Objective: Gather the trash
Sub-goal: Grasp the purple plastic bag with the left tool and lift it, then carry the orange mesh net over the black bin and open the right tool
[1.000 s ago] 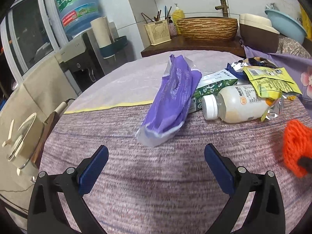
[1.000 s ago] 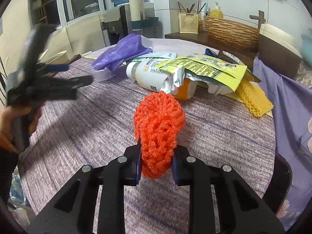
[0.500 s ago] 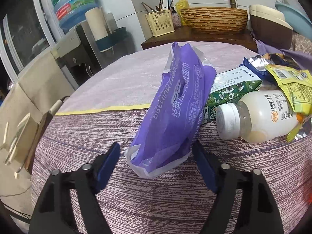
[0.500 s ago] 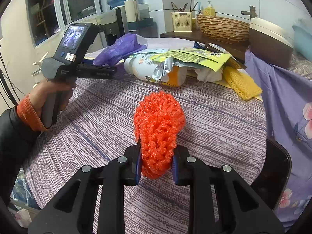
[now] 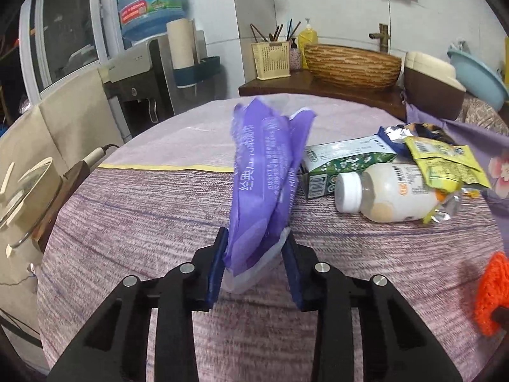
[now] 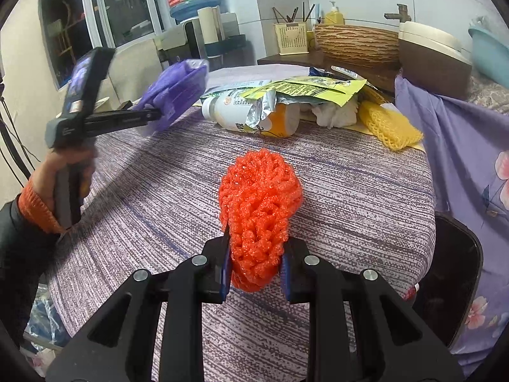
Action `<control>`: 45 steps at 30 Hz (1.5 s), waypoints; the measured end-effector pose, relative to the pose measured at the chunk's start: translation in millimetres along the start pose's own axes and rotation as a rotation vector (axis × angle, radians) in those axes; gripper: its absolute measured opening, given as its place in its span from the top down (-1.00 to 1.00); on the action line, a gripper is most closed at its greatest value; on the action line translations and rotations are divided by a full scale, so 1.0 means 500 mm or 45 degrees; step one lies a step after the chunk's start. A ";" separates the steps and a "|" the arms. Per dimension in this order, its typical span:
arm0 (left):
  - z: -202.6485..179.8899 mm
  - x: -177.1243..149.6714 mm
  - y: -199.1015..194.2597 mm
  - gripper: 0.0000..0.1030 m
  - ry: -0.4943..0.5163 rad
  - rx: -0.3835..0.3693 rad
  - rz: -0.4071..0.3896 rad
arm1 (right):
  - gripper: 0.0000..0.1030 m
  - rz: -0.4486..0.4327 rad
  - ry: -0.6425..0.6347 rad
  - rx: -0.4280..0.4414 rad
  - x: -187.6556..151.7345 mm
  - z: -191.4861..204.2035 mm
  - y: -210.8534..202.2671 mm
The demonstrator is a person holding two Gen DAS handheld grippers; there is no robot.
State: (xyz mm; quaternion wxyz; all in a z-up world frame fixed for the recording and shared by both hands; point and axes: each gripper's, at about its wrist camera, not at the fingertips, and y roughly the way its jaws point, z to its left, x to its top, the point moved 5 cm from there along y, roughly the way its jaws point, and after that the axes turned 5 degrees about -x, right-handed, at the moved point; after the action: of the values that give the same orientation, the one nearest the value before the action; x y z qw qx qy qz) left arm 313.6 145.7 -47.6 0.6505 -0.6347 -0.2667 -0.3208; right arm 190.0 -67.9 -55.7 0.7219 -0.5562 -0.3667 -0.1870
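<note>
A purple plastic bag (image 5: 264, 165) stands up between the blue pads of my left gripper (image 5: 254, 238). Its jaws are closing and the pads press on the bag's lower end. From the right wrist view the purple bag (image 6: 178, 86) hangs clear of the table, held out by the left gripper (image 6: 149, 114) in a person's hand (image 6: 66, 165). My right gripper (image 6: 256, 248) is shut on an orange foam net (image 6: 261, 191) above the table's near side. The orange net (image 5: 491, 289) also shows at the left view's right edge.
On the round table with its purple woven cloth (image 6: 350, 191) lie a white bottle (image 5: 388, 191), a green and white carton (image 5: 346, 162), yellow-green wrappers (image 5: 445, 159), a yellow foam net (image 6: 391, 124) and white tissue (image 6: 334, 114). A dark chair (image 6: 451, 270) stands at the right.
My left gripper moved forward around the lying purple bag, closed on its near end and raised it upright off the table. The right gripper still holds the orange net.
</note>
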 end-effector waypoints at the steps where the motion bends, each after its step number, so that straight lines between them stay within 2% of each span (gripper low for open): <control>1: -0.001 -0.007 -0.019 0.40 0.003 -0.003 -0.019 | 0.52 -0.006 -0.001 0.003 -0.002 -0.001 -0.004; 12: -0.040 -0.096 -0.180 0.62 -0.062 -0.097 -0.143 | 0.52 -0.048 0.008 0.052 -0.041 -0.004 -0.048; 18: -0.114 -0.128 -0.257 0.63 -0.039 -0.147 -0.226 | 0.52 -0.092 0.028 0.046 -0.069 -0.025 -0.087; 22: -0.179 -0.134 -0.290 0.63 -0.026 -0.235 -0.268 | 0.52 -0.115 0.066 0.011 -0.088 -0.059 -0.109; 26: -0.275 -0.130 -0.313 0.63 0.071 -0.296 -0.321 | 0.52 -0.143 0.140 -0.039 -0.108 -0.119 -0.138; 33: -0.466 -0.119 -0.313 0.63 0.217 -0.523 -0.327 | 0.52 -0.172 0.305 -0.203 -0.144 -0.268 -0.182; 36: -0.544 -0.119 -0.309 0.63 0.276 -0.621 -0.324 | 0.52 -0.126 0.391 -0.286 -0.176 -0.347 -0.167; 39: -0.621 -0.125 -0.300 0.63 0.364 -0.677 -0.300 | 0.52 -0.070 0.464 -0.345 -0.208 -0.412 -0.141; 45: -0.726 -0.162 -0.274 0.63 0.478 -0.761 -0.245 | 0.52 0.085 0.567 -0.446 -0.284 -0.528 -0.042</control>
State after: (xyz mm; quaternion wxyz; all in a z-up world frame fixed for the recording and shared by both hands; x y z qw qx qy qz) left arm 135.4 -208.2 -37.7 0.4408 -0.6989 -0.0957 -0.5551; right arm 166.9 -342.3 -176.0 0.6834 -0.6294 -0.1427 -0.3413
